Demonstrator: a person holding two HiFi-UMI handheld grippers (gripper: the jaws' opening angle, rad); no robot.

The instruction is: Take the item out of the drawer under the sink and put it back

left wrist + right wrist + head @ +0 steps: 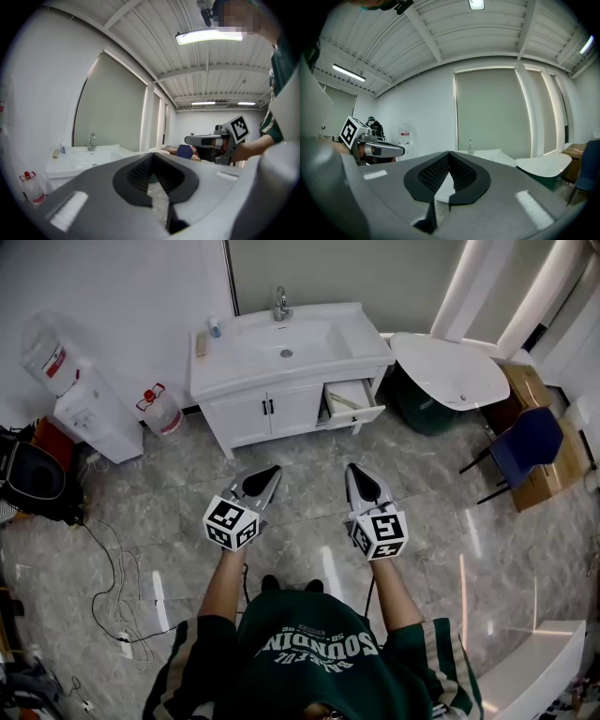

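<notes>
While the person stands on the tiled floor [169, 512] well back from the sink cabinet [267, 413], the left gripper [274, 471] holds its fingers pressed together on nothing. Ahead, the drawer [364, 414] stands open with a pale item [341, 401] inside. The right gripper [356, 471] has its fingers likewise closed, empty.

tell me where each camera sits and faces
Head view: on the head, steeply down at the sink cabinet, open drawer; forearms, left gripper, right gripper show.
Left gripper view: on that gripper, facing the sink cabinet; shut fingers show.
Right gripper view: on that gripper, facing the sink cabinet; shut fingers show.
Shared: both gripper views see the sink cabinet and each other's gripper.
</notes>
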